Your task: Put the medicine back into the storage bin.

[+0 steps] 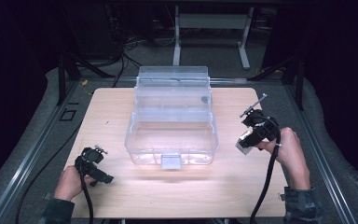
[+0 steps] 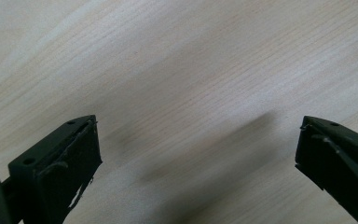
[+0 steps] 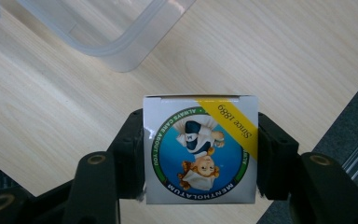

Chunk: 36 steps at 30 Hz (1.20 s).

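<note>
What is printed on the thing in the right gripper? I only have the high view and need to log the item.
Observer: It is a small white Mentholatum box; the right gripper view shows a round blue logo and a yellow "Since 1889" band.
Operator: Is it clamped or just resting there?
Observer: Clamped. The right gripper has one of its fingers pressed on each side of the box.
Operator: And the left one, anything in it?
Observer: No. In its own view the left gripper is wide open over the bare wooden table.
</note>
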Motion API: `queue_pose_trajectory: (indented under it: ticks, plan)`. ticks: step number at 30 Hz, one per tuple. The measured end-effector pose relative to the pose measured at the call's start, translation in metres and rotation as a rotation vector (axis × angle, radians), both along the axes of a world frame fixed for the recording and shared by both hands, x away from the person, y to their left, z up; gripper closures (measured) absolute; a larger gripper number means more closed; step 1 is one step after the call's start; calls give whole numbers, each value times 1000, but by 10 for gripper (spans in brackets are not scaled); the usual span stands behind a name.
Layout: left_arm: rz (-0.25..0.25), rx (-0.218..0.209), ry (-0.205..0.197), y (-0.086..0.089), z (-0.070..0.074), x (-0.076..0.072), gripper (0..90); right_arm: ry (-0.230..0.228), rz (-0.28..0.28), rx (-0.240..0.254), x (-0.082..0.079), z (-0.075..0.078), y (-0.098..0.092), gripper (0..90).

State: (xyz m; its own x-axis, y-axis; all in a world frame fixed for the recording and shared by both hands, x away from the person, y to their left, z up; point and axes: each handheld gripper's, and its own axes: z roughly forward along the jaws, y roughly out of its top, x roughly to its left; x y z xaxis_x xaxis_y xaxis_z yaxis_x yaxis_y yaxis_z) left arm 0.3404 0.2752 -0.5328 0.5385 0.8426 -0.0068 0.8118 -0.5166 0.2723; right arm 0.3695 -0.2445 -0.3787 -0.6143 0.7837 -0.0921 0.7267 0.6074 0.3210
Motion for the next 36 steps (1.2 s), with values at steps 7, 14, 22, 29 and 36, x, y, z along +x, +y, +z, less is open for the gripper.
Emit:
queue_pose_trajectory:
  ticks: [7,14,22,29,36]
  plan:
    - [2,3,-1,1,1,0,0,-9,26,-8,6,13,10,455]
    - [0,2,-1,1,0,0,0,-18,59,-37,11,19,25,455]
    - [-5,-7,1,1,0,0,0,4,123,-1,22,21,48,455]
    - [-4,-16,-2,1,1,-1,0,-8,146,-10,29,25,65,455]
    - [-11,-21,7,0,-1,0,0,-2,166,-9,35,23,84,455]
